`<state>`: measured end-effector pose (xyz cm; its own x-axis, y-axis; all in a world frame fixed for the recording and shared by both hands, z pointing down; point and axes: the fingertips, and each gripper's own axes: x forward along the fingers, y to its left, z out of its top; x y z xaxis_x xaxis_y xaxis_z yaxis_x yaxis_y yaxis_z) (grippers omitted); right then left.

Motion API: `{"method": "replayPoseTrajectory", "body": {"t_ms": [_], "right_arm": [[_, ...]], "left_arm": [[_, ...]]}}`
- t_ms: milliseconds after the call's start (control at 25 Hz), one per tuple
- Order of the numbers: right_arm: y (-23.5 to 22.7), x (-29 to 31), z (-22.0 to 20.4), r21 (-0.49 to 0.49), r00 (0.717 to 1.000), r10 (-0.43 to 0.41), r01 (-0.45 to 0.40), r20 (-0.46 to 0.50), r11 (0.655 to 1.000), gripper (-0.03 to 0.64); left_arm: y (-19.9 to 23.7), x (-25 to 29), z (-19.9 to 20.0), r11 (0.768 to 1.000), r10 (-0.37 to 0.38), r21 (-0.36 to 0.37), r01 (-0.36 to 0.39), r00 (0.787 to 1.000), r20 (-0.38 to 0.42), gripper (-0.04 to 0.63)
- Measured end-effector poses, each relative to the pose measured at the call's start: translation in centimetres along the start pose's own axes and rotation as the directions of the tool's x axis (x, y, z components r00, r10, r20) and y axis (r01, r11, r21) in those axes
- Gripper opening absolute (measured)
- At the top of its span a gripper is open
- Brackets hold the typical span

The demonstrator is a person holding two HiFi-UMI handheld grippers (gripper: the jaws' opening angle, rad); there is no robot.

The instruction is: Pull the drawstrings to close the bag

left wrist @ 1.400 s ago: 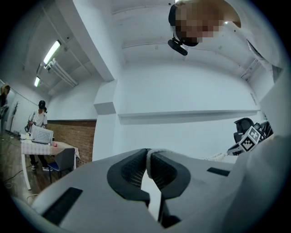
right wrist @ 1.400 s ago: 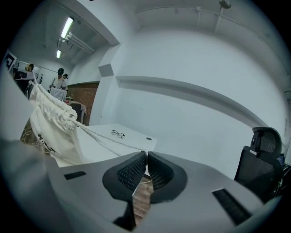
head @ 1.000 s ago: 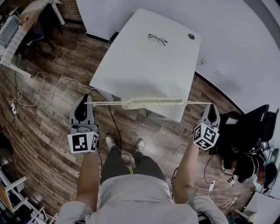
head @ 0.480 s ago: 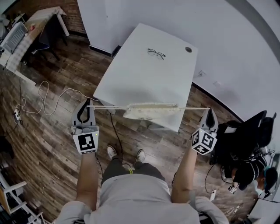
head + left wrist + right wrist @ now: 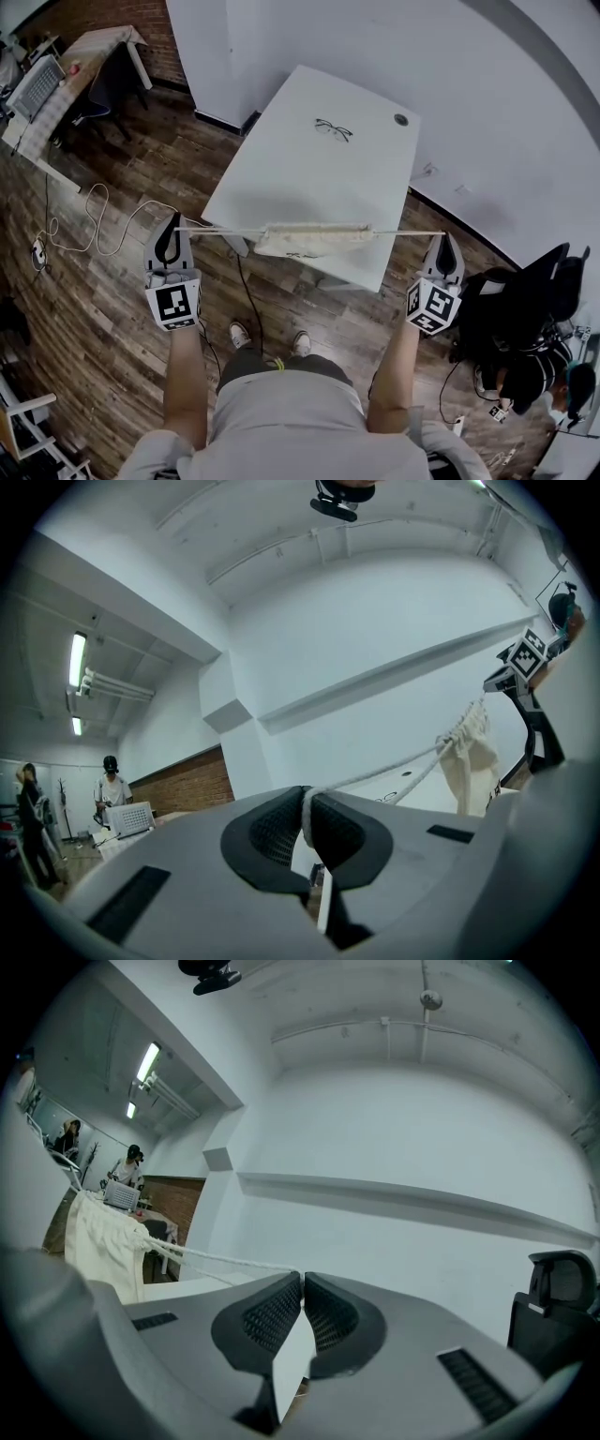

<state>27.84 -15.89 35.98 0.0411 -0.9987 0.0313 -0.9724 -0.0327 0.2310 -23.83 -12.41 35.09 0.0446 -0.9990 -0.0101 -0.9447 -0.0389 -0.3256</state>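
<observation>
Partly hidden: the cream bag's (image 5: 472,757) lower end was cut off behind each hand-held gripper's body in the two gripper views. From the head view it could not be told whether the bag touched the white surface (image 5: 319,178) behind it.
Left hand-held gripper (image 5: 172,230): held out wide on a straight arm, jaws forward and clamped on the drawstring (image 5: 375,778), which looped over between the pads.
Right hand-held gripper (image 5: 444,237): held out wide the other way, jaws pressed together on the drawstring's far end.
Bag position: hanging midway between the two grippers, its mouth bunched, the cord taut in one straight line.
Count: two grippers, one bag, two strands to each gripper, one pair of glasses (image 5: 329,129) beyond the bag.
</observation>
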Motion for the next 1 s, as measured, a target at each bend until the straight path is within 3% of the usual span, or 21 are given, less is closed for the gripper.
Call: {"method": "replayPoseTrajectory", "body": {"t_ms": [360, 800, 1000], "right_arm": [[-0.9, -0.5, 1.5, -0.034, 0.999, -0.030, 0.031, 0.021, 0.999, 0.041], [-0.6, -0.5, -0.1, -0.011, 0.999, -0.025, 0.025, -0.023, 1.000, 0.041], [-0.7, -1.0, -0.2, -0.007, 0.999, -0.034, 0.034, -0.024, 0.999, 0.041]], "left_arm": [[1.0, 0.6, 2.0, 1.000, 0.013, 0.017, -0.014, 0.999, 0.029, 0.017], [2.1, 1.3, 2.1, 1.000, -0.001, 0.023, 0.000, 1.000, 0.025, 0.017], [3.0, 1.4, 2.7, 0.999, 0.003, -0.042, -0.002, 0.999, 0.033, 0.017]]}}
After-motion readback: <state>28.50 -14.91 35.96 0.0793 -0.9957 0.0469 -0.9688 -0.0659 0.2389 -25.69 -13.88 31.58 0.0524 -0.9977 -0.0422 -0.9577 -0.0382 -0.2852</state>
